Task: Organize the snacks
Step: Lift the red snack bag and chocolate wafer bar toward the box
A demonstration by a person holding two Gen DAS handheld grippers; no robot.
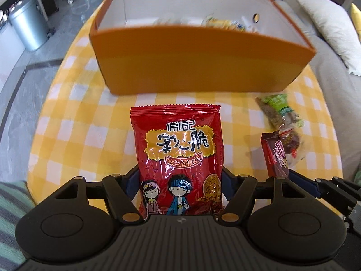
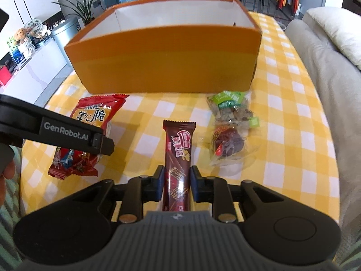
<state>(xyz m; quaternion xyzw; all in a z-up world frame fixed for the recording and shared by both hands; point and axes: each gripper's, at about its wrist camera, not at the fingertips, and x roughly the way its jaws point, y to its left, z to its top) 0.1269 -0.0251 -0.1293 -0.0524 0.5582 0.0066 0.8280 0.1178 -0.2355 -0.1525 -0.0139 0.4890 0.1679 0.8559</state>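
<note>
My left gripper (image 1: pixel 179 180) is shut on a red noodle-snack bag (image 1: pixel 178 149), held in front of the orange box (image 1: pixel 203 67). The bag also shows in the right wrist view (image 2: pixel 90 124), with the left gripper's arm (image 2: pixel 67 133) across it. My right gripper (image 2: pixel 177 180) is shut on a brown chocolate wafer bar (image 2: pixel 179 153), which also shows in the left wrist view (image 1: pixel 274 155). A green-labelled snack pack (image 2: pixel 232 106) and a clear-wrapped dark snack (image 2: pixel 227 144) lie to the right of the bar. Several snacks lie inside the box (image 1: pixel 221 22).
The table has a yellow-and-white checked cloth (image 2: pixel 282 158). A grey sofa with a cream cushion (image 2: pixel 334 33) stands along the right. A metal bin (image 1: pixel 24 27) stands on the floor at the left.
</note>
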